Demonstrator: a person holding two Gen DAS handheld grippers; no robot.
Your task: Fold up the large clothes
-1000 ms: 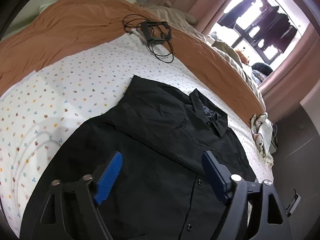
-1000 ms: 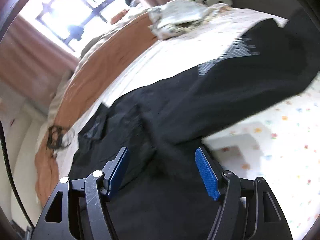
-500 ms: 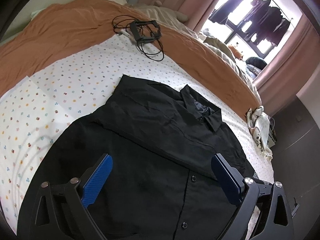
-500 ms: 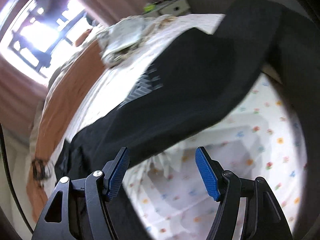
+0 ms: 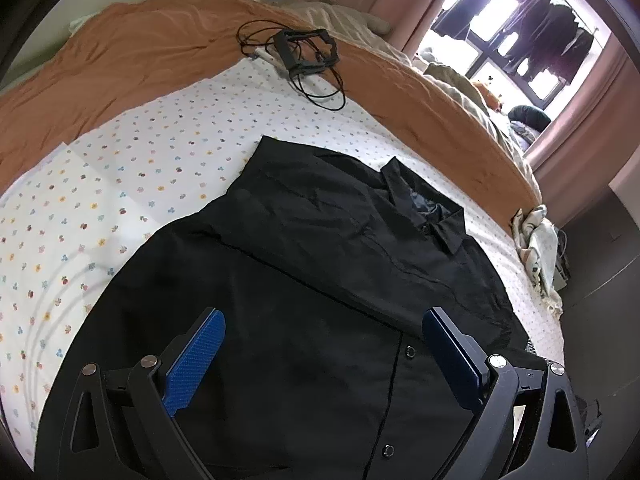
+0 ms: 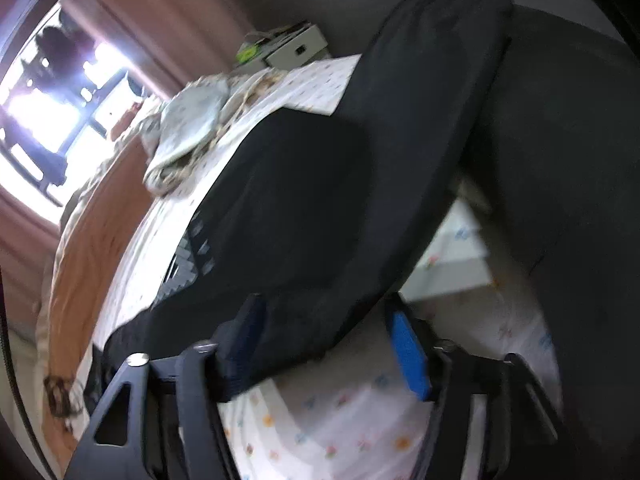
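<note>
A black button-up shirt [image 5: 320, 264] lies front up on a bed's white flowered sheet [image 5: 132, 168], collar toward the far right, one sleeve folded across its chest. My left gripper [image 5: 320, 340] hovers above the shirt's lower front, jaws wide open and empty. In the blurred right wrist view, my right gripper [image 6: 328, 340] is open low over the sheet [image 6: 340, 432], with a black sleeve or side of the shirt [image 6: 304, 200] lying between its blue pads. Whether the pads touch the cloth I cannot tell.
An orange blanket [image 5: 140, 40] covers the far side of the bed, with a black frame and cables [image 5: 304, 50] on it. A crumpled pale cloth [image 5: 538, 248] lies at the bed's right end, also in the right wrist view [image 6: 188, 128]. Window and curtains stand behind.
My left gripper's jaws opened wider and it drew back slightly over the shirt. My right gripper swung fast along the bed's edge and now has the black sleeve between its pads.
</note>
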